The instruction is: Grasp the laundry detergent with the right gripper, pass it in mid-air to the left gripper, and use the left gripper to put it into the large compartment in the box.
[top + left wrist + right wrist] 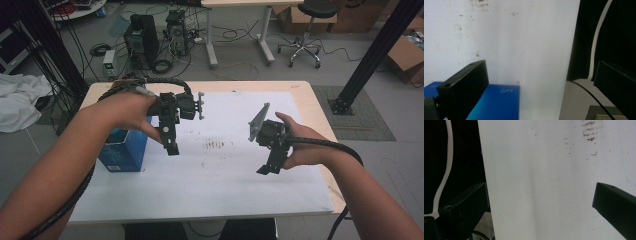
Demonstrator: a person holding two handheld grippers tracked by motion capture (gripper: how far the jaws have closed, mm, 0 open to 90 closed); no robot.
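Hovering above the tabletop [300, 90], both grippers are held clear of it, gripping nothing. Near edge: white sheet [225, 185] covers most of the top, wood showing at the rim. Left gripper [171, 145] points down beside the blue box [125, 150], jaws spread wide in its own view, box top [499, 102] just below the left jaw. Right gripper [267, 167] hangs right of centre, well apart from the box, jaws spread too over bare sheet. Brown smudges [217, 145] lie between the two. Wide open sheet right and far of the box. Box's near-left side hidden by the forearm. Beyond the far edge: computer towers [142, 40], cables, a stool [307, 30], white cloth [17, 100] far left.
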